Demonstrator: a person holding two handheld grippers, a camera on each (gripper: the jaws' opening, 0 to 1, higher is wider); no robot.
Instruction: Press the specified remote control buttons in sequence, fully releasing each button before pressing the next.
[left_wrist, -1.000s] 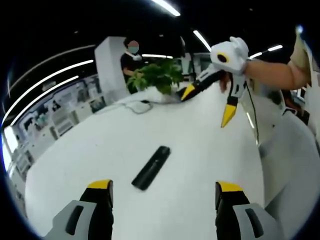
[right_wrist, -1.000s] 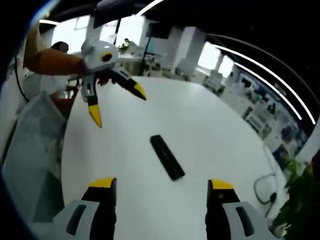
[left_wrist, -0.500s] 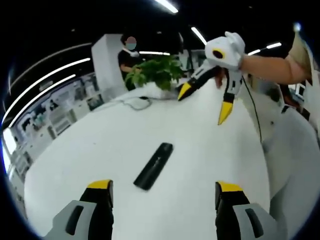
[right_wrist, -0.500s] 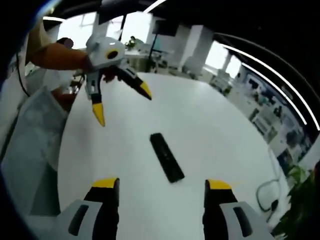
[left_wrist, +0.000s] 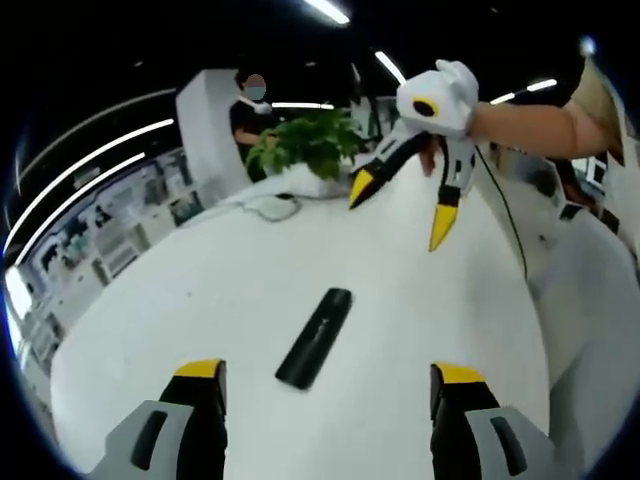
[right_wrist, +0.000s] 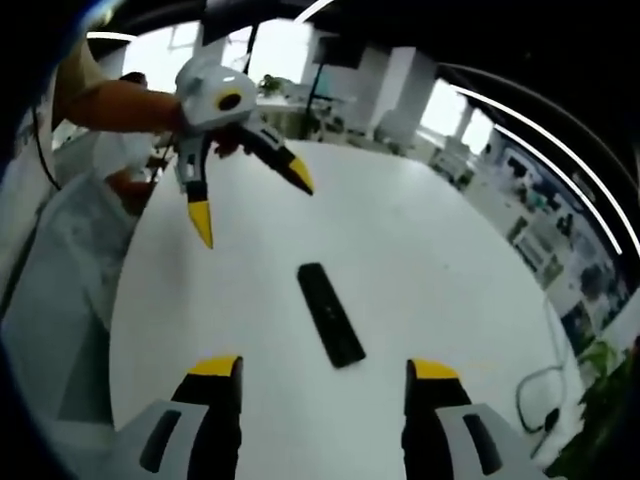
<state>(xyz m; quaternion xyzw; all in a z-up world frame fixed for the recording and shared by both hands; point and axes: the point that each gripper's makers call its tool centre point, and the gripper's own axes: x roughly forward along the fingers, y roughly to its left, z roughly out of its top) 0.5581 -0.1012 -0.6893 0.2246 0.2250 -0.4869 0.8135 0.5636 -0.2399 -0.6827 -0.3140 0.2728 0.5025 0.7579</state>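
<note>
A black remote control (left_wrist: 315, 338) lies flat on the white table (left_wrist: 200, 290), a little ahead of my left gripper (left_wrist: 325, 385) and between the lines of its jaws. That gripper is open with nothing in it. In the right gripper view the same remote control (right_wrist: 331, 314) lies ahead of my right gripper (right_wrist: 315, 375), which is also open and empty. Each gripper appears in the other's view, held above the far side of the table: the right gripper (left_wrist: 397, 206) and the left gripper (right_wrist: 250, 198), both with jaws spread wide.
A green potted plant (left_wrist: 305, 148) and a coiled cable (left_wrist: 268, 207) sit at the table's far end, with a person (left_wrist: 248, 115) standing behind them. The holder's arm (left_wrist: 535, 130) reaches in from the right. Much bare table surrounds the remote.
Both cameras have shifted slightly; the remote sits a bit nearer in each view. The opposite gripper has drifted closer over the table. Both stay open.
</note>
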